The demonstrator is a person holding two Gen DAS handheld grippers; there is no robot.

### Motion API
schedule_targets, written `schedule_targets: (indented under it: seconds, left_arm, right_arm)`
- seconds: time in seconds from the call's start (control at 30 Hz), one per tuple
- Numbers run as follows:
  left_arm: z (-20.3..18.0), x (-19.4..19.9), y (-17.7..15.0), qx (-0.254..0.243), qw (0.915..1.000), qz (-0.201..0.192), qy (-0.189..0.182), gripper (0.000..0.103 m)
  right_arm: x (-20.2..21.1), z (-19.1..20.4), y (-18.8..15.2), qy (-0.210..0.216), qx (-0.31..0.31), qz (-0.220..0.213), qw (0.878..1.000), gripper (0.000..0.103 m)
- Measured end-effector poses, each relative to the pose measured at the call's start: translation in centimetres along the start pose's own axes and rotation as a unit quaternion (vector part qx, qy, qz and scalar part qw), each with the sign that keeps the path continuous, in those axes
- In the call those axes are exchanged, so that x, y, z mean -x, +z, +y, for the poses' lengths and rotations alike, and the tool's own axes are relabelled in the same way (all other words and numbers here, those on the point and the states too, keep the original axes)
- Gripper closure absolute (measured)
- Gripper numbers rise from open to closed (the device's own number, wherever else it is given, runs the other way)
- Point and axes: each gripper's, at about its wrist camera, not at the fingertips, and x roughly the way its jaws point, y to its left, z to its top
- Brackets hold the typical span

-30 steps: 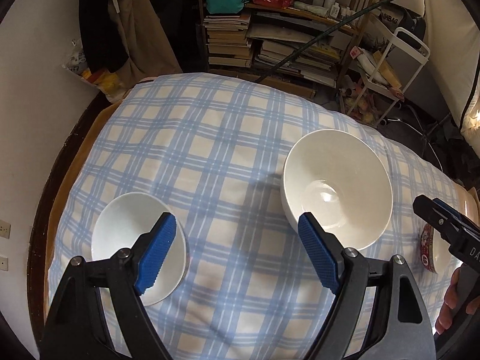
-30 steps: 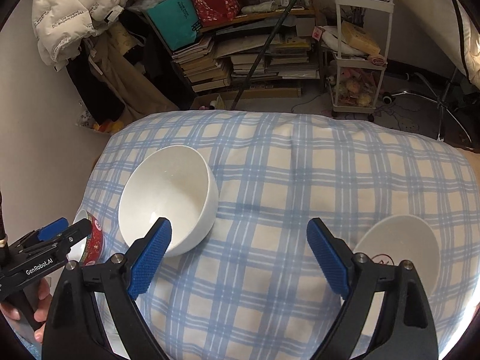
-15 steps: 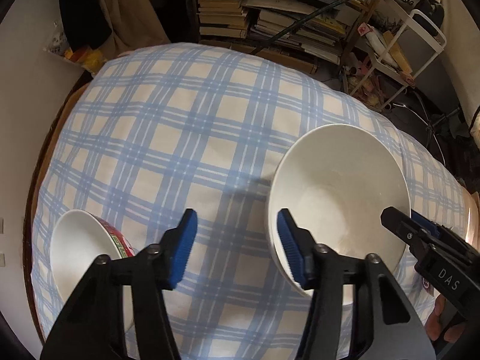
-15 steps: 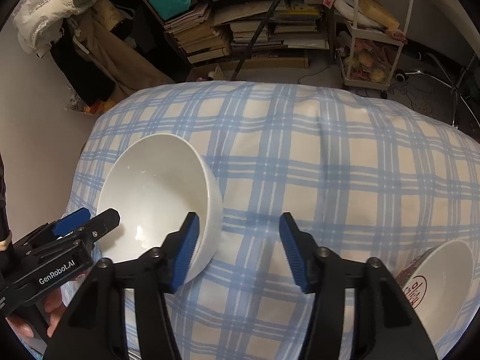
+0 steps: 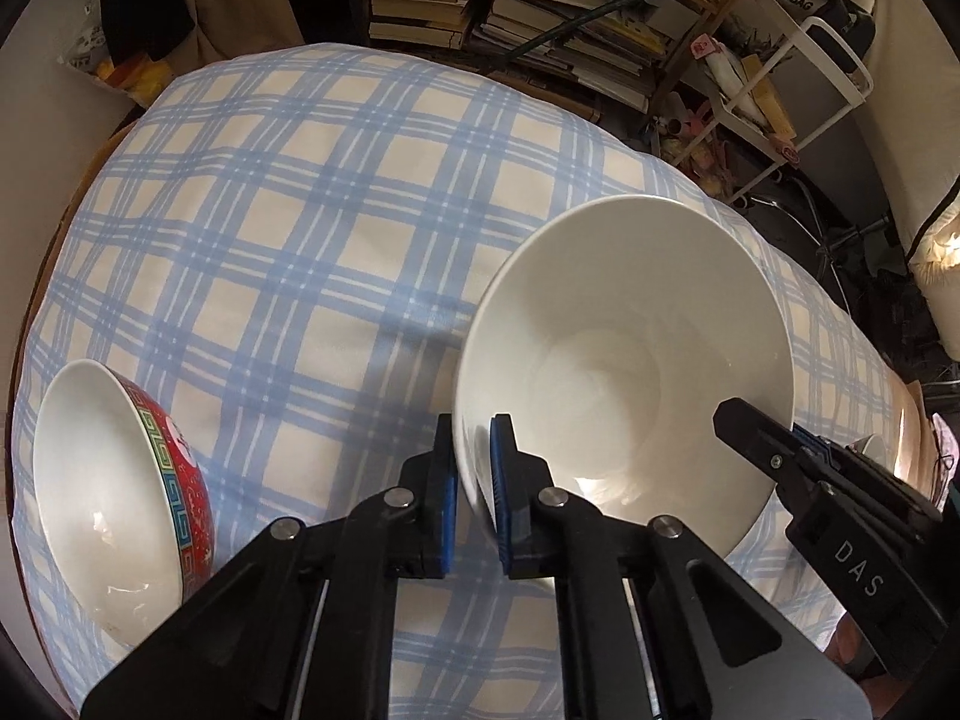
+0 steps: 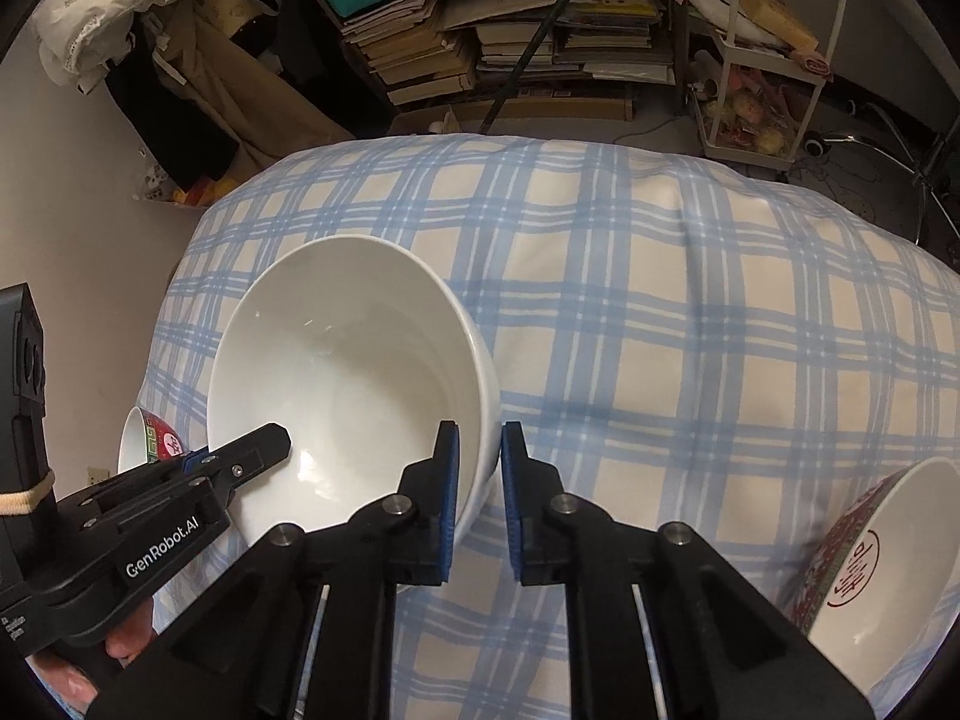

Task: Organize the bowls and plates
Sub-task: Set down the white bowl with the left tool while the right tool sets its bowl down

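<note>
Both grippers are pinching the large white bowl [image 5: 624, 360] on the checked table [image 5: 288, 228] — left gripper [image 5: 474, 480] clamping its left rim, right gripper [image 6: 480, 480] its right rim. Next, probably: lifting it level toward a red-patterned bowl [image 5: 114, 498] for stacking.

Setting: cluttered home room. Evidence: blue-checked tablecloth [image 6: 660, 360], shelves stacked with books and papers [image 6: 510, 30], hanging coats [image 6: 198, 78], white trolley [image 6: 774, 60] of household odds and ends.
</note>
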Motion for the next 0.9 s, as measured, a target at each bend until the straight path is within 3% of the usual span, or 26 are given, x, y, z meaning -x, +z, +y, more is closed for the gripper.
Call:
schedule_targets:
  seconds: [0.1, 0.3, 0.5, 0.9]
  left_arm:
    - [-0.8, 0.6, -0.8, -0.029, 0.9993, -0.006, 0.024, 0.092]
    - [-0.6, 2.1, -2.4, -0.010, 0.9999, 0.008, 0.000, 0.092]
    - [-2.0, 5.0, -4.6, -0.018, 0.9997, -0.011, -0.013, 0.091]
    - [-5.4, 8.9, -11.2, -0.055, 0.9980, -0.030, -0.007, 0.090]
  right_arm:
    - [0.7, 0.4, -0.4, -0.014, 0.009, -0.005, 1.000, 0.089]
    - [2.4, 0.0, -2.0, -0.015, 0.007, 0.002, 1.000, 0.089]
    - [5.5, -0.9, -4.3, -0.016, 0.003, -0.016, 1.000, 0.089]
    - [11.3, -2.9, -10.6, -0.028, -0.011, -0.057, 0.998, 0.090]
